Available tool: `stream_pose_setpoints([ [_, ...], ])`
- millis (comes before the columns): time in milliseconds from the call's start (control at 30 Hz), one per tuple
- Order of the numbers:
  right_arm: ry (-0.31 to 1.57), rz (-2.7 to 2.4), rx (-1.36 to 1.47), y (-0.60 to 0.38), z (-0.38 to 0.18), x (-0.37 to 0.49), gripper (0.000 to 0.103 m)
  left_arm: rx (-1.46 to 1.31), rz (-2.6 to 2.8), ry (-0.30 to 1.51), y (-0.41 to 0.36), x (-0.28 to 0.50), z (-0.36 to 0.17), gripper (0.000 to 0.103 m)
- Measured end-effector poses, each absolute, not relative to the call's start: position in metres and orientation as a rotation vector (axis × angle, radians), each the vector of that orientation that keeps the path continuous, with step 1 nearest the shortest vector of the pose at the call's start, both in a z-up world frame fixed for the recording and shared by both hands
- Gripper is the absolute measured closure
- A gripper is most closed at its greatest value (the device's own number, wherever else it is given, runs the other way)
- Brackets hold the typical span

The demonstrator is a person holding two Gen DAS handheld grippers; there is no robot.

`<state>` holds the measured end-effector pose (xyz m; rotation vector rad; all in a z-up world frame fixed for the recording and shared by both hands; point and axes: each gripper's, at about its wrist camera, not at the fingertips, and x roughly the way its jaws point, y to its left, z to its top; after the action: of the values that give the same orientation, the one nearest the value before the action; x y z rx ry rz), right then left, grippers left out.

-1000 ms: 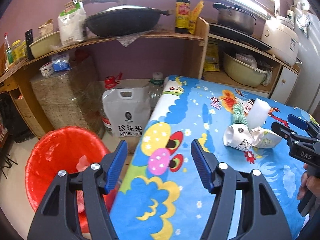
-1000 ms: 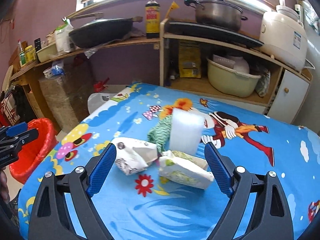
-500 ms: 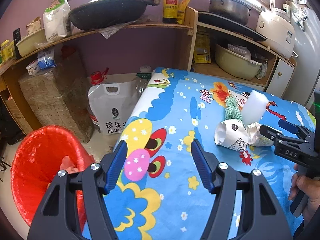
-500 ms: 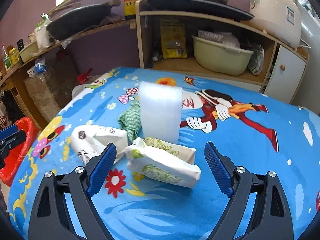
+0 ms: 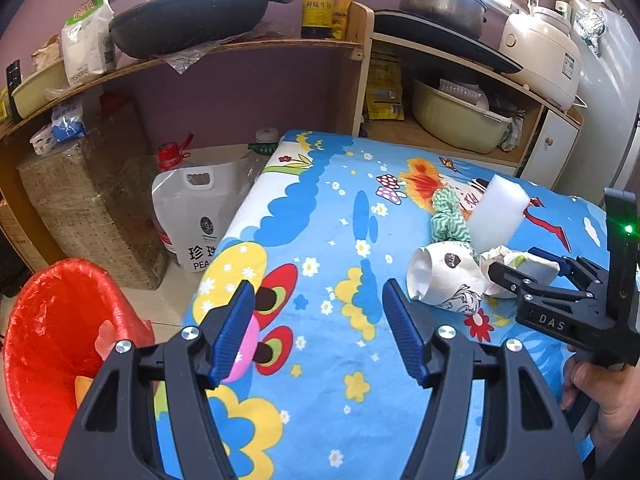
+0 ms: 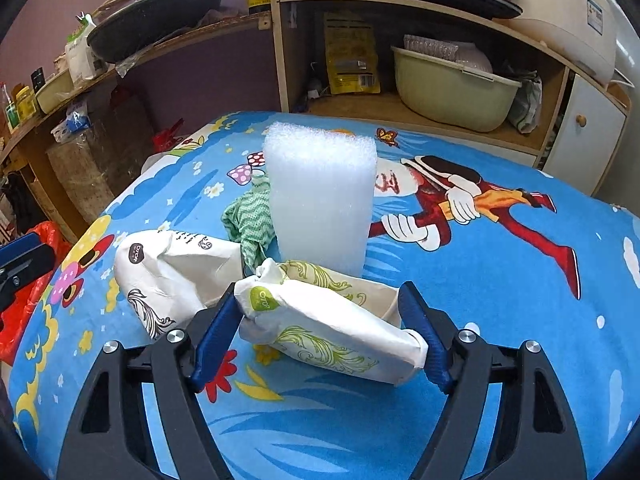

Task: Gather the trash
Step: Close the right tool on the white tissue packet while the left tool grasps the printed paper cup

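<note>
Right tongs (image 6: 320, 332): spread, blue pads flanking crumpled green-printed paper bag (image 6: 320, 328) on table (image 6: 500, 320), contact unclear. Left tongs (image 5: 318, 326): wide apart, holding nothing, above table edge. Red-lined bin (image 5: 52, 344): on floor beside table.

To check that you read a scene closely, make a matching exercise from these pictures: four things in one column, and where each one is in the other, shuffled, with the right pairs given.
Things:
1. white foam block
2. crumpled white-and-green wrapper
3. red bin
4. black wok

Places:
A. on the floor beside the table
B. between the fingers of the right gripper
C. on the wooden shelf
D. upright on the blue tablecloth, behind the wrapper

Pairs: 1-D, 2-B, 3-A, 4-C
</note>
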<state>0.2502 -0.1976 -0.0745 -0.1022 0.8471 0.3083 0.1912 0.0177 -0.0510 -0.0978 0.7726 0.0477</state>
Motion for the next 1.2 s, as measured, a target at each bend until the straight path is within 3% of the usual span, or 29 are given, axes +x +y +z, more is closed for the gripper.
stream_pose_setpoints([
  [1200, 0.803, 0.295, -0.078, -0.231, -0.054, 0.229, 0.029, -0.122, -0.168, 0.852, -0.065, 0.255, -0.068, 0.035],
])
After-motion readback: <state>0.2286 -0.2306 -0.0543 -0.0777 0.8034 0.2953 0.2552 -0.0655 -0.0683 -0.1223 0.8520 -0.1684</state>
